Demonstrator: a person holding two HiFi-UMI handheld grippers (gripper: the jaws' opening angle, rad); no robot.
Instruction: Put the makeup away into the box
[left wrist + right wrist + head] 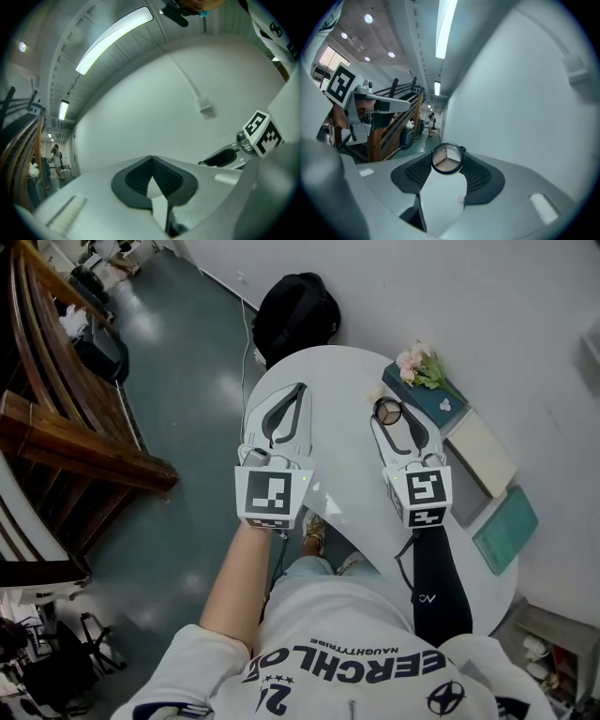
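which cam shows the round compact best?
Right gripper view: the compact sits centred and large, pinched between the jaws, its divided face visible. Head view shows the compact small, from above, at the jaw tips. Left gripper view doesn't show it.

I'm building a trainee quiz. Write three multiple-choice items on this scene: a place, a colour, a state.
1. The black backpack lies: A on the floor beyond the white oval table; B on that table; C on a chair.
2. The small flower bunch is: A blue; B pink; C black.
3. The right gripper is: A open; B out of view; C shut on the round black-rimmed compact.
Key: A, floor surrounds it; B, pink blooms; C, jaws clamp the compact.
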